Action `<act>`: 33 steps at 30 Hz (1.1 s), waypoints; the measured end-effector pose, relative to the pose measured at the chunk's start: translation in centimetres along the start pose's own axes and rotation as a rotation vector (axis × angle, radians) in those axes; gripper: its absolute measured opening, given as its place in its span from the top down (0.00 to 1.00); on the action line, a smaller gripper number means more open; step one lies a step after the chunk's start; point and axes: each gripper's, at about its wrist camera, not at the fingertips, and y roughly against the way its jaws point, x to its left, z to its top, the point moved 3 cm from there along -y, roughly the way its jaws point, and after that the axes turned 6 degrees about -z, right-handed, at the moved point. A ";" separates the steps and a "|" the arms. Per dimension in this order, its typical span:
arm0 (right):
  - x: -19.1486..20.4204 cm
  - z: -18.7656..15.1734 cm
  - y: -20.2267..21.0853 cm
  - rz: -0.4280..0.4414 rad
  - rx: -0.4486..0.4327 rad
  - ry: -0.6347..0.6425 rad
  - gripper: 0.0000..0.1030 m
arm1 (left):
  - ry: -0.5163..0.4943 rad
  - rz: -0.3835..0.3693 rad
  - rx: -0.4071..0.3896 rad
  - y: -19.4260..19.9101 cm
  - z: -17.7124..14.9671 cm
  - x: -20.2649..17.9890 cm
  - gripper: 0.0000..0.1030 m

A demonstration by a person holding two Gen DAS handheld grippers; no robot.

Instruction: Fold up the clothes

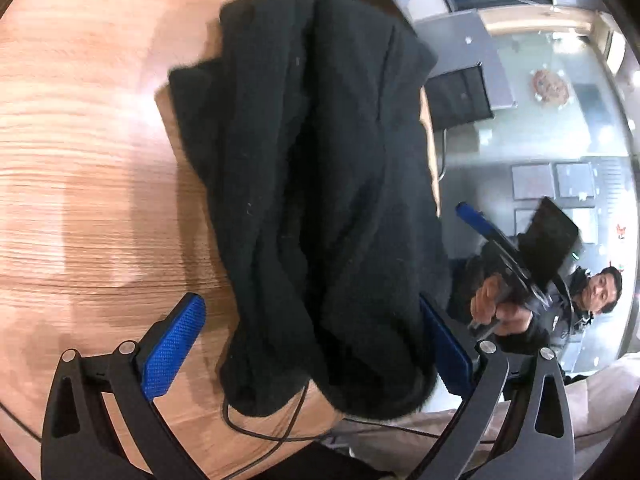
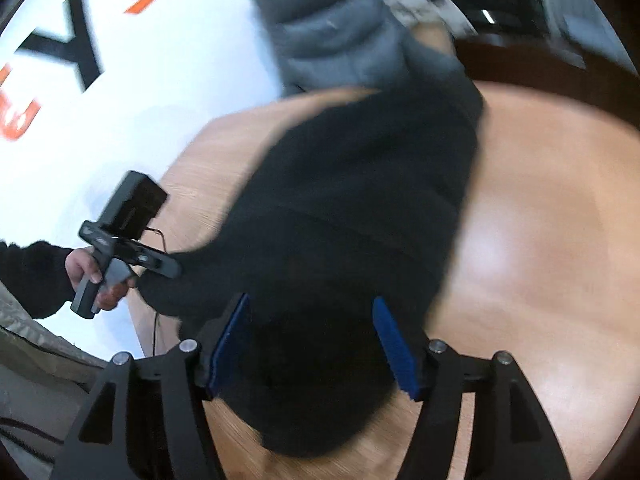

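Note:
A black garment [image 1: 320,184] lies bunched in a long heap on the wooden table [image 1: 80,160]. My left gripper [image 1: 310,300] is open and straddles the heap's near end. Its left pad [image 1: 172,348] stands clear of the cloth, and the cloth half hides the right pad [image 1: 444,352]. In the right wrist view the same garment [image 2: 352,208] fills the gap between the blue pads [image 2: 394,346] of my right gripper [image 2: 311,301], whose jaws stand apart over it. The view is blurred. A hand [image 2: 86,276] holds the left gripper's handle at the cloth's left end.
A grey cloth [image 2: 340,36] sits at the table's far edge. A thin black cable [image 1: 260,428] runs across the table under the garment's near end. Beyond the table edge are a white floor with orange and black letters [image 2: 100,60] and a dark chair [image 1: 460,96].

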 end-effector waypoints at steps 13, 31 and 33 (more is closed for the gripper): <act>13.0 -2.7 -10.8 0.153 0.164 0.555 0.50 | 0.109 0.081 -0.161 10.2 -2.9 5.3 0.00; -2.0 -3.0 -3.2 0.130 0.037 -0.109 0.22 | 0.071 -0.063 -0.074 1.8 3.1 -0.7 0.00; -6.2 -4.3 -3.5 0.106 0.075 -0.219 0.19 | 0.147 -0.061 -0.061 1.1 2.9 1.0 0.00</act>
